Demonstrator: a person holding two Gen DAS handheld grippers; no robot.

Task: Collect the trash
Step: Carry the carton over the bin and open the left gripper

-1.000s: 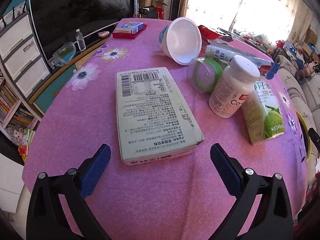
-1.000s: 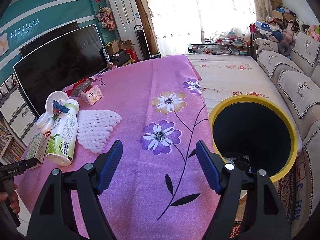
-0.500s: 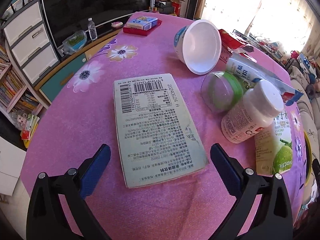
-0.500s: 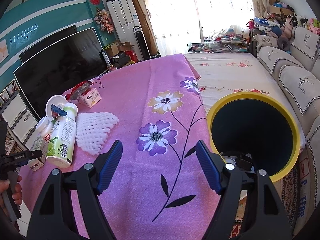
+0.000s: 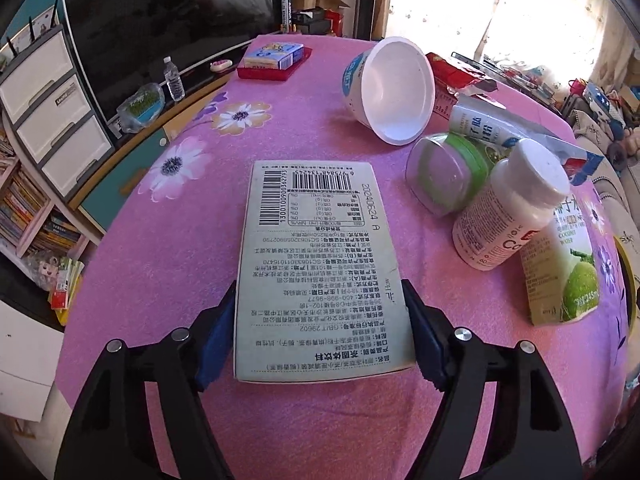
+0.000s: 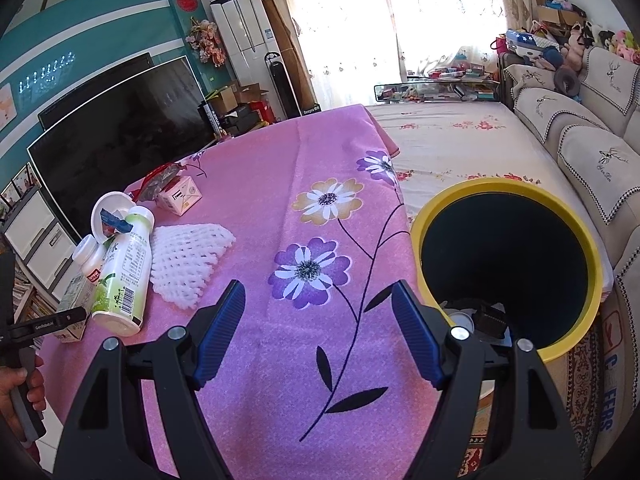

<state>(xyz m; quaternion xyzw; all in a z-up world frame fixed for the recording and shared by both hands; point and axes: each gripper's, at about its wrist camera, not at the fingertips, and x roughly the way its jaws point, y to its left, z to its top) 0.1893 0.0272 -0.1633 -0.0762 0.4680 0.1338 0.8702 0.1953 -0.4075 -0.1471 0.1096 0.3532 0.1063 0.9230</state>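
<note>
A flat pale cardboard box (image 5: 316, 264) with barcodes lies on the pink tablecloth (image 5: 192, 240). My left gripper (image 5: 320, 334) has its blue pads against both long sides of the box's near end, shut on it. Right of the box lie a white cup (image 5: 394, 90), a clear green-lidded tub (image 5: 448, 172), a white pill bottle (image 5: 508, 220) and a green drink carton (image 5: 564, 276). My right gripper (image 6: 318, 330) is open and empty over the tablecloth, left of the yellow-rimmed bin (image 6: 508, 268). A milk bottle (image 6: 126, 272) and white foam net (image 6: 188, 256) lie at its left.
A red tray with a blue box (image 5: 272, 62) sits at the table's far side. A red wrapper (image 5: 460, 74) lies behind the cup. A TV (image 5: 160, 28) and drawers (image 5: 48, 104) stand left of the table. A sofa (image 6: 580, 128) stands right of the bin.
My left gripper moved forward over the cardboard box and its jaws closed onto the box's sides. The right gripper stayed open and barely moved.
</note>
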